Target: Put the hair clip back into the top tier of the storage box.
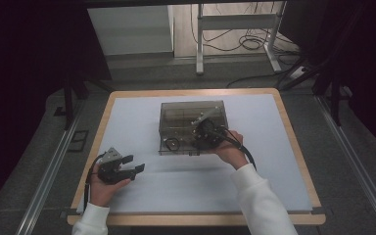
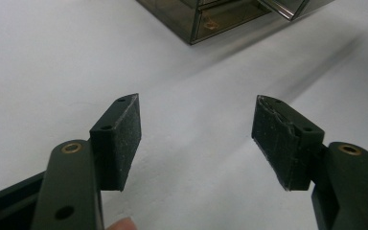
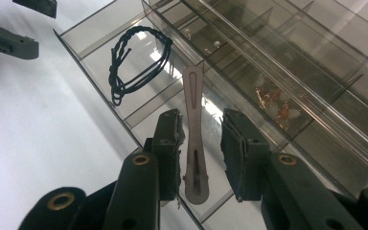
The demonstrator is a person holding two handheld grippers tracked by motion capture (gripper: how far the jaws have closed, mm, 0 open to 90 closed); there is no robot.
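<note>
A smoky clear drawer box [image 1: 191,113] stands mid-table with its bottom drawer [image 3: 96,81] pulled out toward me. In that drawer lie a black braided hair tie [image 3: 136,62] and a long flat hair clip [image 3: 193,110], each in its own compartment. My right gripper [image 3: 202,117] hangs over the drawer [image 1: 176,147] with its jaws either side of the clip. It is open, and a gap shows at the right pad. My left gripper [image 2: 196,129] rests open at the front left [image 1: 133,163], with bare white surface between its pads.
A white mat [image 1: 264,161] covers the wooden table. Closed upper drawers of the box hold small amber pieces [image 3: 273,103] and tiny studs [image 3: 201,38]. The box corner [image 2: 206,19] shows ahead of the left gripper. Cables and a metal frame [image 1: 235,29] stand on the floor beyond.
</note>
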